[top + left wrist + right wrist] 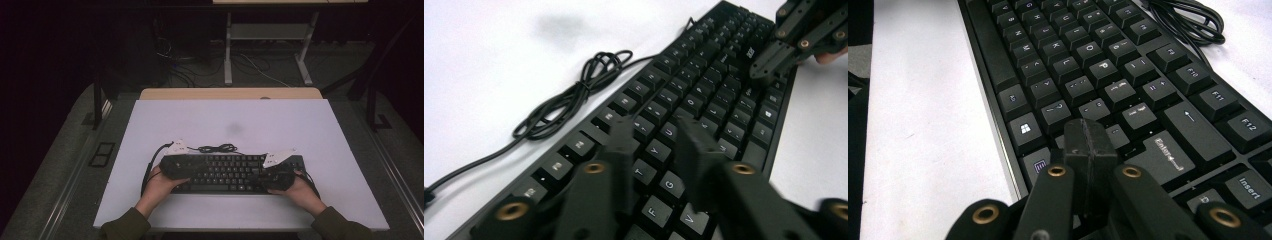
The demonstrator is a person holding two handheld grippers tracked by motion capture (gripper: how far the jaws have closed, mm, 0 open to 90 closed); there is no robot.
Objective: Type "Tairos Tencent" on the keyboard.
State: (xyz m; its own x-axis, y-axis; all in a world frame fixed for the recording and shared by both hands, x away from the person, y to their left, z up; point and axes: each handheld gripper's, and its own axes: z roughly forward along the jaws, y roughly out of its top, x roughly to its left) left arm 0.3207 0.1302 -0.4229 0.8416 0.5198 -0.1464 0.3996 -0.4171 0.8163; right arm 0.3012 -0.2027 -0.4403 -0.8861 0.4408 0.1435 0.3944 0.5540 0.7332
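On the near half of the white table (150,120) lies a black keyboard (232,172), long side running left to right, with its bundled cable (217,148) coiled just beyond its far edge. I judge the work in hand to be pressing keys with the gripper tips, one gripper at each end of the board.

My left gripper (656,135) hovers over the left-middle keys, jaws pointing down the rows toward the right end. Its jaws stand a little apart with nothing between them; a narrow gap shows over the Y and U keys, and I cannot tell whether either tip touches a keycap. My right gripper (1089,137) has its jaws pressed fully together into one blunt tip, holding nothing, poised over the keys just left of Enter, near the bottom-right of the letter block. From the left gripper view I also see it at the far right end, slanted down onto the keys.

From above, both hands (165,182) come in from the near edge, forearms angled inward, each wrist low and close to the keyboard's near side, grippers tilted forward and down.

The next move, as I read it, calls for bringing the left jaws fully together to make a single tip, then lowering it squarely on one chosen key without catching a neighbour.
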